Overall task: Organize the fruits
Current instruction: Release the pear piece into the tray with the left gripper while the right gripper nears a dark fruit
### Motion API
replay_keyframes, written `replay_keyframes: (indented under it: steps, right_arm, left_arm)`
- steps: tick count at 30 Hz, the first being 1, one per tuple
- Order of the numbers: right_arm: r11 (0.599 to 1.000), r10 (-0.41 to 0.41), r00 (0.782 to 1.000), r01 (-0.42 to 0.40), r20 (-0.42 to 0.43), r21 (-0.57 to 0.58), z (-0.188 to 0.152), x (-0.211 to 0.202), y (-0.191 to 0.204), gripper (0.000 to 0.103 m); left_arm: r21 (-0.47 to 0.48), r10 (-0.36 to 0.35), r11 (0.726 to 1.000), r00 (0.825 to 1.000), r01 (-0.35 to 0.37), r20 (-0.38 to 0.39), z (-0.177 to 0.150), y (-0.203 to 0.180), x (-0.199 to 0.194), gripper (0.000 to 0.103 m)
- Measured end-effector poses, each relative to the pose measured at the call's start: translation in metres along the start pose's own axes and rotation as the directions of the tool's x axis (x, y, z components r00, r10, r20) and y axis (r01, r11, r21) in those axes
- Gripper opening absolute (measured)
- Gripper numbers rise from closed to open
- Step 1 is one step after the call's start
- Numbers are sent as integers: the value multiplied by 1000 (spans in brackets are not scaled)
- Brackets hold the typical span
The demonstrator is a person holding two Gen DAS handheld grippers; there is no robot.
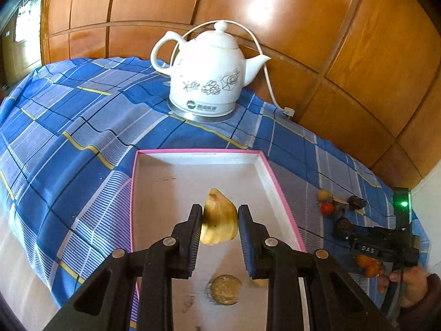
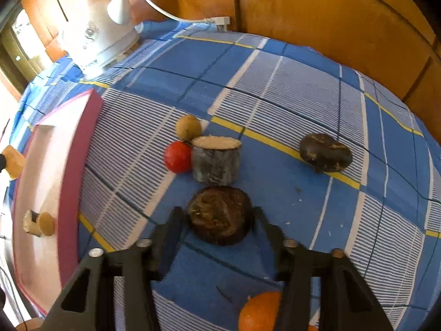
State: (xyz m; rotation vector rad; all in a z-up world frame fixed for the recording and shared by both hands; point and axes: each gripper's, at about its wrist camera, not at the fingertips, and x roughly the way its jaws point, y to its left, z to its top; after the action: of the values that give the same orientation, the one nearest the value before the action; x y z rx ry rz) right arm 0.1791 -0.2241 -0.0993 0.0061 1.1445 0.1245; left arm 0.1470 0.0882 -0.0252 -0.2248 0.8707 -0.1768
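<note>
My left gripper (image 1: 220, 220) is shut on a pale yellow fruit piece (image 1: 219, 219) and holds it over the pink-rimmed white box (image 1: 264, 165). A round brownish slice (image 1: 223, 289) lies in the box below it. My right gripper (image 2: 219, 213) is open, with its fingers on either side of a dark brown round fruit (image 2: 219, 214) that rests on the blue cloth. Beyond it stand a grey cut stem piece (image 2: 216, 160), a red fruit (image 2: 177, 156), a tan round fruit (image 2: 188, 127) and a dark fruit (image 2: 325, 153). An orange fruit (image 2: 259, 313) lies under the right gripper.
A white electric kettle (image 1: 208, 74) with its cord stands at the back of the table by the wooden panelled wall. The box (image 2: 74, 149) lies left of the loose fruits in the right wrist view and holds two small pieces (image 2: 37, 223). A blue checked cloth (image 1: 69, 127) covers the table.
</note>
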Motion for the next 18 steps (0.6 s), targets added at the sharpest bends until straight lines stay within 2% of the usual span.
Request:
replay_keyframes:
  steps: [5, 9, 12, 16, 18]
  right_arm:
    - [997, 58, 998, -60, -41, -57, -14, -7, 15, 48]
    - [984, 85, 995, -92, -50, -154, -39, -16, 37, 48]
    - [976, 95, 995, -98, -27, -195, -57, -21, 43, 48]
    - [978, 118, 993, -115, 7, -173, -65, -20, 36, 48]
    - [978, 113, 993, -107, 19, -177, -68, -22, 35, 48]
  left_arm:
    - [-17, 23, 1000, 1000, -23, -22, -6, 8, 8, 27]
    - [-28, 46, 999, 998, -47, -44, -12, 15, 18, 27]
    - [-29, 65, 997, 996, -66, -54, -14, 19, 22, 27]
    - [-24, 91, 995, 995, -92, -40, -19, 19, 21, 28]
    - [-16, 108, 994, 994, -109, -28, -21, 17, 17, 41]
